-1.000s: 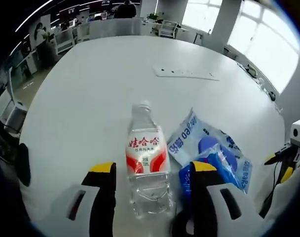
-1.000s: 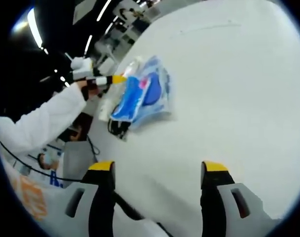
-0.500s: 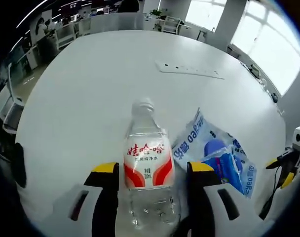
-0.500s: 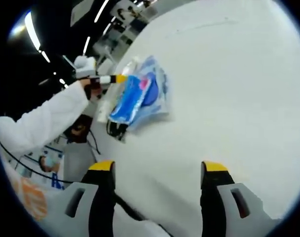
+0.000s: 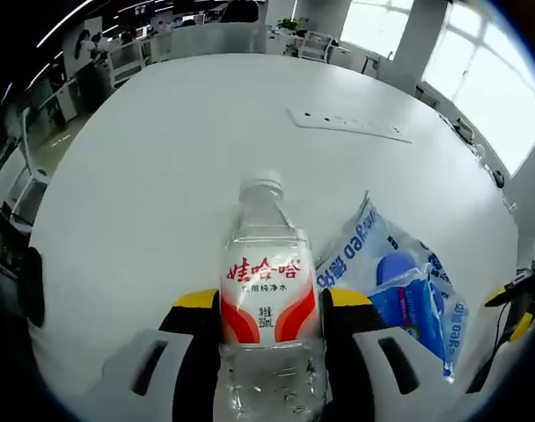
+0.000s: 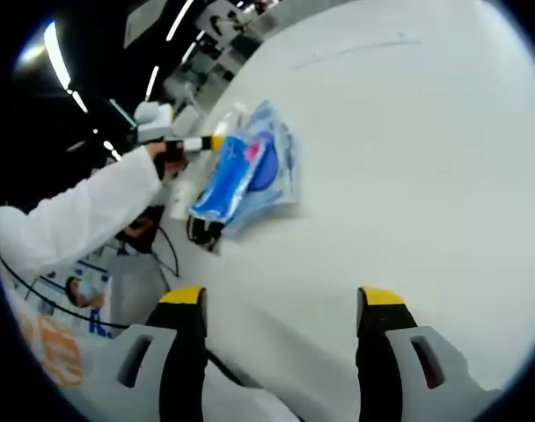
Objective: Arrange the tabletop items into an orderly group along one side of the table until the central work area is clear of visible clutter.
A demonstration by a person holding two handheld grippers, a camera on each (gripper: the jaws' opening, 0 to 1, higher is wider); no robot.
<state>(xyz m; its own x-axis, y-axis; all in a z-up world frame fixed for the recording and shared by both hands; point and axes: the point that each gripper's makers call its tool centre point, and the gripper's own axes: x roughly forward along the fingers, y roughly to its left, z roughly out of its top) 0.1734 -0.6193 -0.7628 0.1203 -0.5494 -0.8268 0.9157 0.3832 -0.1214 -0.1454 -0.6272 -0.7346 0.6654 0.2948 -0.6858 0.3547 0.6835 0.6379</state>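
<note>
In the left gripper view, the left claw is clamping a clear water bottle between its two yellow-tipped jaws, both pressing against the red-and-white label. The bottle is lying on the white table with its cap pointing away from the claw. Just to the right of the claw, a pile of blue and white snack packets is lying flat on the table, its near edge touching or nearly touching the right jaw. Farther ahead of the claw, a flush white power strip is sitting in the table top.

In the right gripper view, the right claw is hovering over bare table, its jaws standing wide apart with nothing between them. Ahead and to the left of it, the packets are lying near the table edge, with the left claw and a white sleeve just beyond them. The bottle is partly hidden there behind the packets.
</note>
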